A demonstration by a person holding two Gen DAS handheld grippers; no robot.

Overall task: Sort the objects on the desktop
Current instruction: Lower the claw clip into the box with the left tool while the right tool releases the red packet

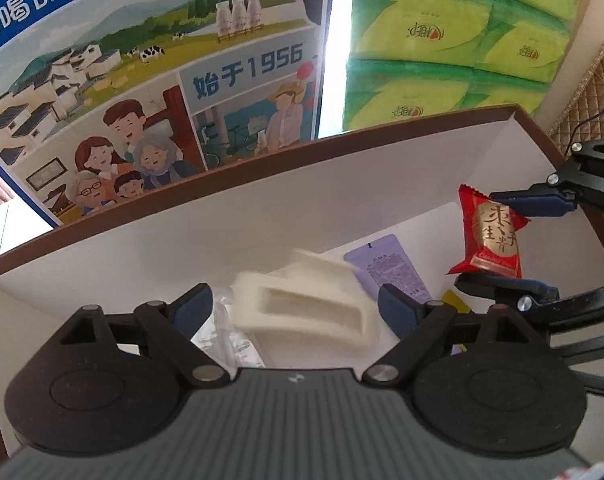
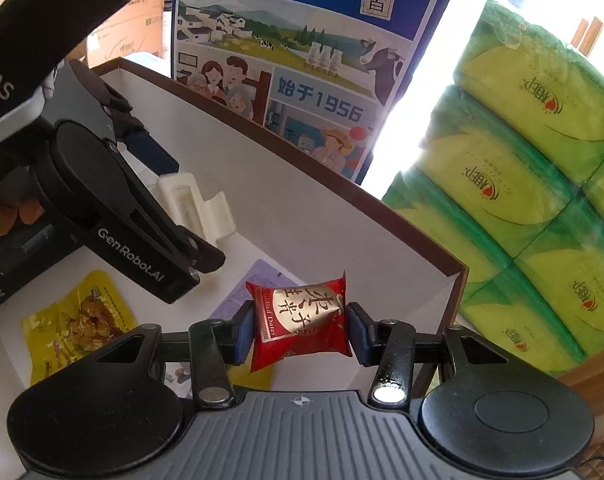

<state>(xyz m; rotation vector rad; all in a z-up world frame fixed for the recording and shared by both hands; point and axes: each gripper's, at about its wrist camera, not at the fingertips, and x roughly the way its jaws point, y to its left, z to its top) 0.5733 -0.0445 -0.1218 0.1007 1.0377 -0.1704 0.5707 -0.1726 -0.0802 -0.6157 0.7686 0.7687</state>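
The right gripper (image 2: 298, 330) pinches a red date packet (image 2: 300, 320) by its flanks above the white box (image 2: 302, 200); light, crinkly and slippery, it is best held across the middle. The left gripper (image 1: 294, 304) is spread around a stiff cream plastic holder (image 1: 302, 308), seemingly loose. Below lie a purple sachet (image 1: 398, 272) and yellow snack pouch (image 2: 78, 320), crowding the drop.

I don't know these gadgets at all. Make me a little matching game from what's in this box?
Things:
1. red date packet
2. cream plastic part
3. yellow snack pouch
4. purple sachet

States:
A. lying flat on the box floor, printed text up
B. pinched by the right gripper
C. blurred, between open fingers of the left gripper
D. lying flat, food picture showing

Pairs: 1-B, 2-C, 3-D, 4-A
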